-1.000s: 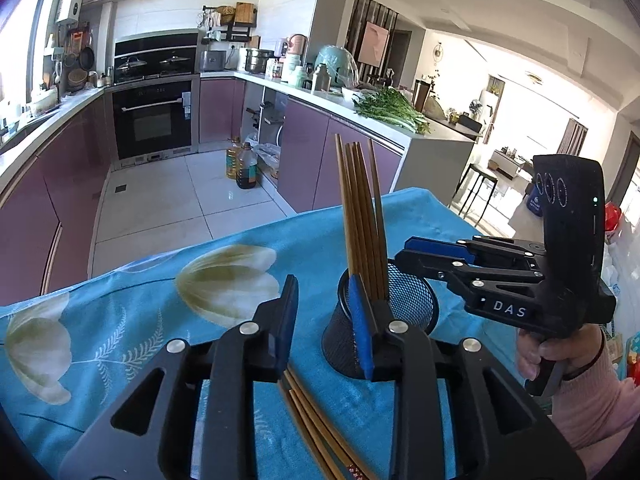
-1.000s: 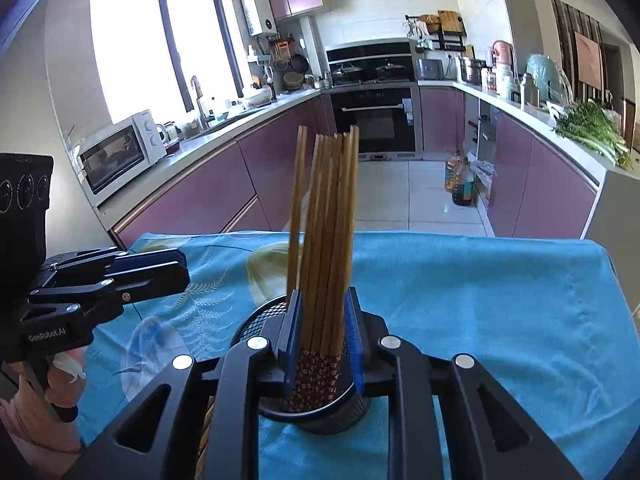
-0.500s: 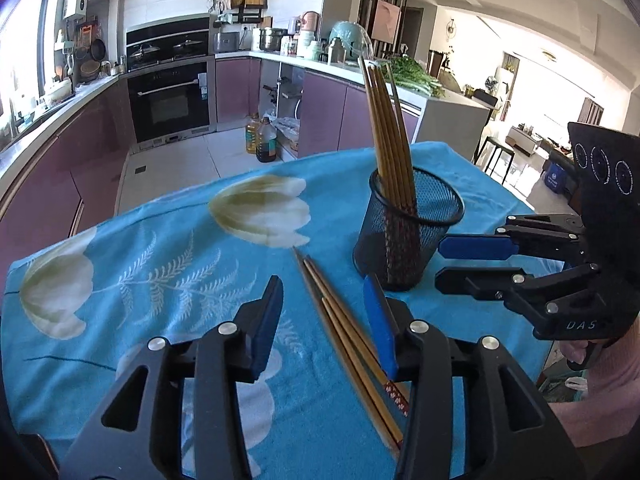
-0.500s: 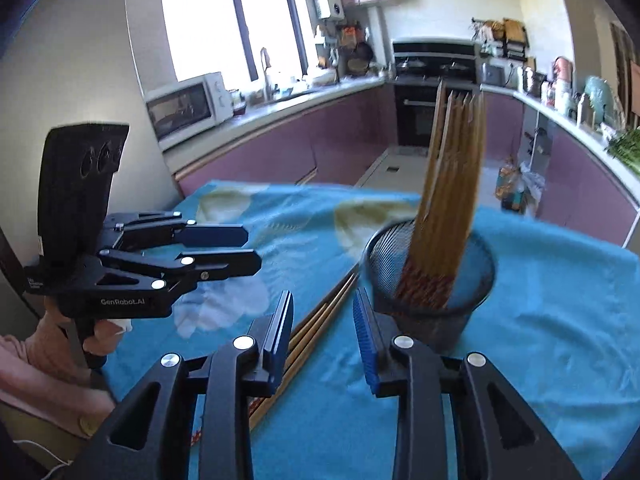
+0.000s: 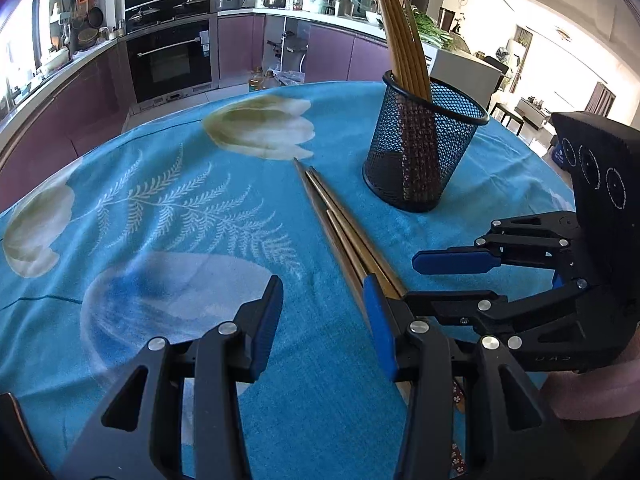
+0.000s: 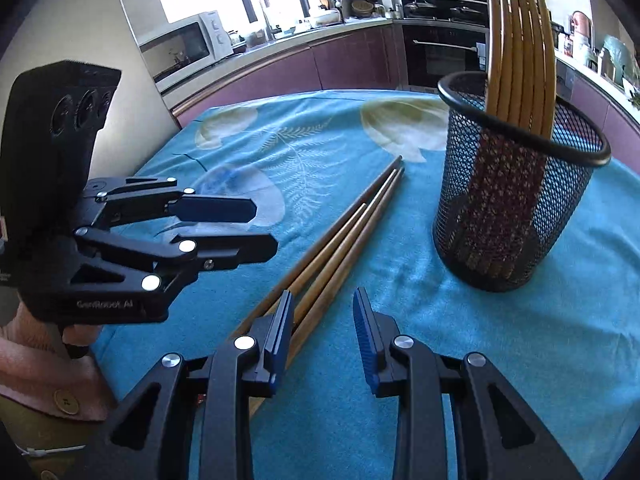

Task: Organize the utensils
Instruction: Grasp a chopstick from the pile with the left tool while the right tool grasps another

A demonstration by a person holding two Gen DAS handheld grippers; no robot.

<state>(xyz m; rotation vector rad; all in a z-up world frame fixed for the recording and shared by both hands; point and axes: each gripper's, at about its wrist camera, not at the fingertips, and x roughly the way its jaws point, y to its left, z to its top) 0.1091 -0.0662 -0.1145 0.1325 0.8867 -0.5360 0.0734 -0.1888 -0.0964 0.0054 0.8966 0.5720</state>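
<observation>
Item: loose chopsticks, a small bundle lying flat on the cloth, tips pointing toward the cup, butt ends under my tools. I count three or four; I cannot tell which.

Item: cup, black mesh, upright, just beside the bundle's tips. It holds a sheaf of stowed chopsticks leaning against the rim.

Item: left gripper, jaws apart, empty, low over the cloth; its right finger sits over the bundle's butt end.

Item: right gripper, jaws apart, empty; its left finger overlaps the bundle.

Handling, as I judge it: thin, stiff, light, lacquered sticks, likely slick against the pads and prone to roll or fan out. Lying flush on soft cloth, they give little room for a finger to get underneath. I would close across the thick butt end, squeezing the sticks side by side as one bundle, then tip them upright over the cup, butt end down like the stowed ones.
</observation>
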